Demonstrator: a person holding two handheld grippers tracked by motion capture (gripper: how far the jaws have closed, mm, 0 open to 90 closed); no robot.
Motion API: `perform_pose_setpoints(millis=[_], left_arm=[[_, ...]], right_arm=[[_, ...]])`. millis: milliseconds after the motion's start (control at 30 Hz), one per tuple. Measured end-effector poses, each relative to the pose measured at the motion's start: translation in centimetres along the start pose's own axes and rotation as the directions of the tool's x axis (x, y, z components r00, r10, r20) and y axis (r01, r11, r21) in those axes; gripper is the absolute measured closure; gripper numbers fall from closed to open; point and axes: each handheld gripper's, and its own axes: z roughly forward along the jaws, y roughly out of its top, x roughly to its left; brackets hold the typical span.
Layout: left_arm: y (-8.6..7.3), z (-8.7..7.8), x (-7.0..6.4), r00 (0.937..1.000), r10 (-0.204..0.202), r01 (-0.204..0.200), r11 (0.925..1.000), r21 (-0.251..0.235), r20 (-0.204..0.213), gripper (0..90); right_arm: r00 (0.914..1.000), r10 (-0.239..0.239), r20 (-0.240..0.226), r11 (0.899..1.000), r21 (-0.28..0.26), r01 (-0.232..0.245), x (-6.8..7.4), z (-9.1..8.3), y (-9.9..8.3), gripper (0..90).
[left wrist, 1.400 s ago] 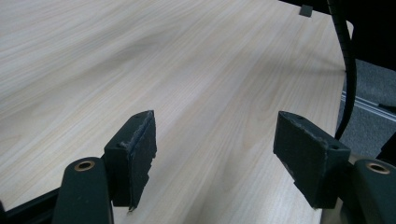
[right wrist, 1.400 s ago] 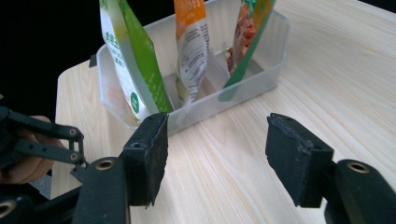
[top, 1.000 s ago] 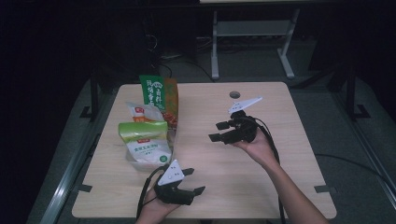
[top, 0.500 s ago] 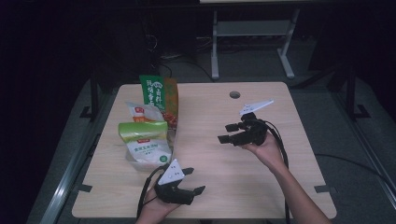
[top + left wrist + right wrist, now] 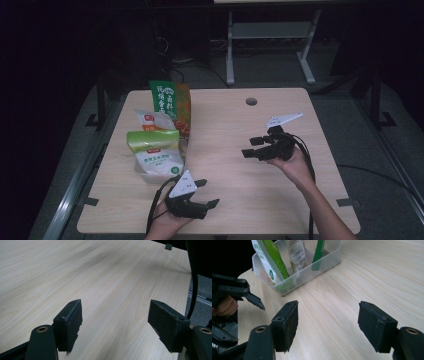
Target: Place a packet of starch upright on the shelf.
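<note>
Near the front edge of the light wooden table [image 5: 235, 200] a hand holds my left gripper [image 5: 210, 193], open, with bare wood between its jaws [image 5: 117, 327]. Right of centre my right gripper [image 5: 251, 147] is held above the table, open and empty, jaws pointing left. A clear plastic bin [image 5: 312, 267] at the table's left holds several snack bags: a tall green one [image 5: 167, 102], a white and orange one [image 5: 150, 120] and a green and white one [image 5: 152, 150]. In the right gripper view the open jaws [image 5: 329, 325] face the bin, with the left gripper [image 5: 239, 291] at the left.
A round cable hole [image 5: 251, 101] sits near the table's far edge. Behind the table stands a grey metal frame [image 5: 270, 45] on the dark floor. Cables trail from both grippers over the front edge. Bare wood lies between the two grippers.
My right gripper has drifted a little to the right and toward the person, away from the bin. The left gripper has stayed put.
</note>
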Motion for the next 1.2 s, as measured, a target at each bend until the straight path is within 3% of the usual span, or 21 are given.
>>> perform_pose_setpoints(millis=[1200], left_arm=[[-0.1, 0.2, 0.1, 1.0, -0.006, 0.006, 1.0, 0.003, 0.006, 27.0]], right_arm=[[0.9957, 0.083, 0.041, 0.997, -0.013, -0.082, -1.3, -4.0, -6.5, 30.2]])
